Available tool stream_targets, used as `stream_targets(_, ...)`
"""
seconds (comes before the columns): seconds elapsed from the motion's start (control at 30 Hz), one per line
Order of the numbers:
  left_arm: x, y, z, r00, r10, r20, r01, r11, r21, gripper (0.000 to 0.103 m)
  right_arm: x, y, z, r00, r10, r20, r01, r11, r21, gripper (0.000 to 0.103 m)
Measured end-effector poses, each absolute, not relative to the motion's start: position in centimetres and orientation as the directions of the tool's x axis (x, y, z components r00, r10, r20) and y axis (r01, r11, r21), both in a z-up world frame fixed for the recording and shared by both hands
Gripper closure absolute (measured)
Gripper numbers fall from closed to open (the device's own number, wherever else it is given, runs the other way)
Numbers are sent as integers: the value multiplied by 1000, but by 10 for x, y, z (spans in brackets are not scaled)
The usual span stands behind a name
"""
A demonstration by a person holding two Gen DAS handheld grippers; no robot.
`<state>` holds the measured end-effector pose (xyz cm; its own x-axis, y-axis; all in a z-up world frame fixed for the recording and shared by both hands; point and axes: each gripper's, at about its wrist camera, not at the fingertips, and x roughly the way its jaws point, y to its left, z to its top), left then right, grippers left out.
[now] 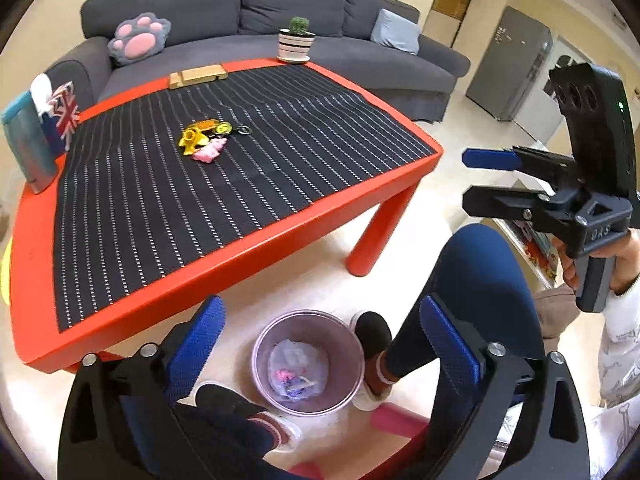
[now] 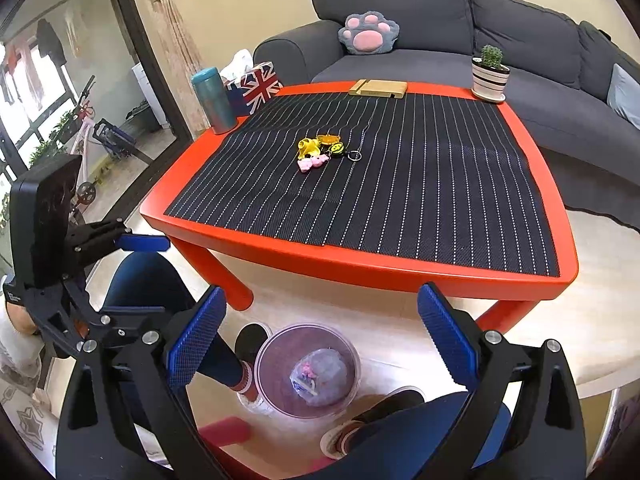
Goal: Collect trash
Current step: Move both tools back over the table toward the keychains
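Left gripper (image 1: 320,344) and right gripper (image 2: 320,336), both spread wide and empty, poised above floor bin (image 2: 308,368) already holding bagged trash (image 2: 318,376); keychain cluster (image 2: 324,152) on red table (image 2: 360,264), probably not trash.

Round translucent bin (image 1: 308,360) upright on floor beside the red table, between the person's feet; 1 crumpled plastic bag (image 1: 298,372) of colored scraps inside.

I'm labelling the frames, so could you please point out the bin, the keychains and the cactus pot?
bin (image 1: 262,346): left wrist view, left rim.
keychains (image 2: 310,148): right wrist view, yellow charm.
cactus pot (image 2: 489,78): right wrist view, striped side.
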<state>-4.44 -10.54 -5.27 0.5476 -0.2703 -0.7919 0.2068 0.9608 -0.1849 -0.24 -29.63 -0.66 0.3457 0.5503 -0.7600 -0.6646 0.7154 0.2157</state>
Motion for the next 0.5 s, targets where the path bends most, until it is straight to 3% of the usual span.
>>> stream_targets(0.5, -33, -85, -44, 581, -238, -778, 141, 971, -192, 8, 8, -285, -11, 331, 548, -768, -670, 709, 217, 4)
